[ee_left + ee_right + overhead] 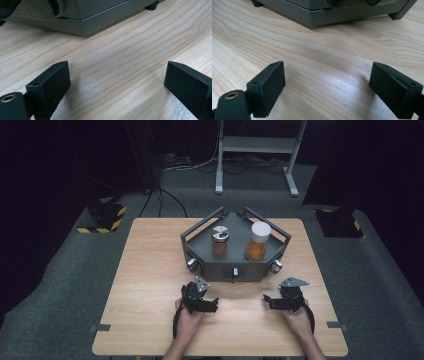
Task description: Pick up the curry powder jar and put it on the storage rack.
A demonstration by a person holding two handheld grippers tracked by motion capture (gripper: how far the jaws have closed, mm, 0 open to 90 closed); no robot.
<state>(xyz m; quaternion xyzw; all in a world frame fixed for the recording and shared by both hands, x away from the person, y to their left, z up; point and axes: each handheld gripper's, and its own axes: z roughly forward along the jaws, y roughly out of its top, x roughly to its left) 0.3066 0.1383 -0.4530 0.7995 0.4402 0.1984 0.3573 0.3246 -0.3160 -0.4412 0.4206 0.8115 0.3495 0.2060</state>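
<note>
A grey angular tray (235,270) stands at the far middle of the wooden table (150,270). Inside it stand two jars of orange-brown contents: a short jar with a silver lid (220,241) on the left and a taller jar with a white lid (258,241) on the right. Near the front edge, my left gripper (214,304) rests on the table, open and holding nothing. My right gripper (267,301) lies opposite it, also open with nothing between its jaws. In the left gripper view my left gripper (117,82) faces the tray's base (82,23); in the right gripper view my right gripper (328,85) faces the tray's base (332,16).
Three knobs (234,272) stud the tray's front wall. Beyond the table, a white metal stand (257,150) and cables lie on the grey carpet. Yellow-black striped bases (102,220) sit on the floor at both far sides.
</note>
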